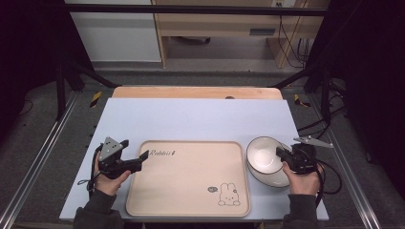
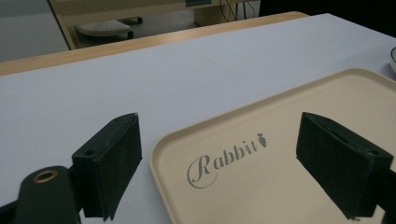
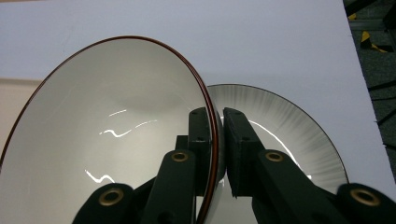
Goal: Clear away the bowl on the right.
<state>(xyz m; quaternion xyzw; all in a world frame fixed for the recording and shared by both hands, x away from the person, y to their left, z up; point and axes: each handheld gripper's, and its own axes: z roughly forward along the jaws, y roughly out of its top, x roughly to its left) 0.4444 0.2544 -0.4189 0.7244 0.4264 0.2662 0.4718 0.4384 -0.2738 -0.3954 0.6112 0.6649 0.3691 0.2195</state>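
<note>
Pinching bowl rim: right hand-held gripper (image 3: pixel 217 140) clamps thin red-edged rim of white bowl (image 3: pixel 107 135), bowl tilted up off grey-streaked plate (image 3: pixel 299 140) beneath. Bowl sits right of beige tray (image 1: pixel 191 191) on pale worktop (image 1: pixel 191 119). Left hand-held gripper (image 2: pixel 219 163) spread wide, empty, hovering at tray's near-left corner by "Rabbit" lettering (image 2: pixel 226 158). Risk, as judgement: grip on glossy edge is narrow; bowl could pivot or slip, striking plate.

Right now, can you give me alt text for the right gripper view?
The right gripper is shut on the red-edged rim of a white bowl, one jaw inside and one outside, with the bowl tipped up. Behind it a plate with grey streaks lies on the pale table.
</note>
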